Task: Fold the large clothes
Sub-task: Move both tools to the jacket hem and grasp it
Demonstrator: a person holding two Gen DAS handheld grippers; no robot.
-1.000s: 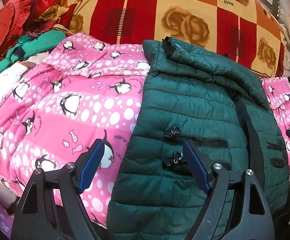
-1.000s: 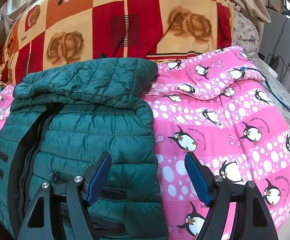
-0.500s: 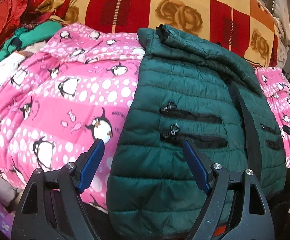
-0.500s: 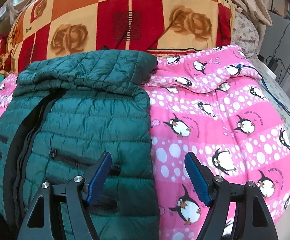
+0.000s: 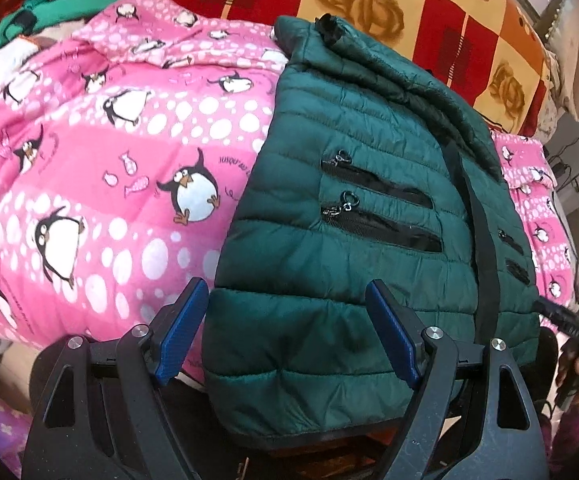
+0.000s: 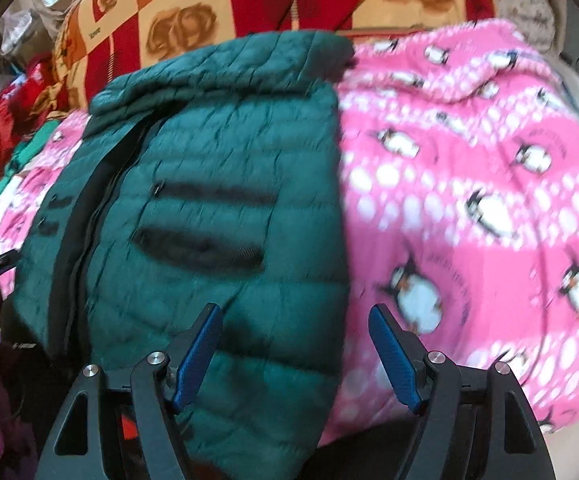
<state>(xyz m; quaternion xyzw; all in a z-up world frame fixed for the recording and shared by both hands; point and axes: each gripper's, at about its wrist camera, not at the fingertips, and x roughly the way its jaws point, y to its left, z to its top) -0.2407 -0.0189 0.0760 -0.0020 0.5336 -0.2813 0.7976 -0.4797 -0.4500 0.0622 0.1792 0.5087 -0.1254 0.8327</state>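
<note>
A dark green quilted puffer jacket [image 5: 353, 216] lies flat on a pink penguin blanket [image 5: 101, 184], collar at the far end and hem hanging over the near edge. It has black zip pockets and a black centre strip. My left gripper [image 5: 289, 332] is open and empty at the hem's left corner. My right gripper [image 6: 295, 352] is open and empty at the hem's right corner [image 6: 273, 360]; this view is blurred. The right gripper's tip [image 5: 561, 316] shows at the right edge of the left wrist view.
A red, orange and cream checked quilt [image 5: 409, 12] with rose prints is bunched behind the jacket. Red and green clothes [image 5: 49, 4] are piled at the far left. The pink blanket [image 6: 469, 200] spreads right of the jacket.
Both grippers have drawn back toward the near edge and lowered. The jacket's hem, which was out of view, now lies between the fingers. Both stay open.
</note>
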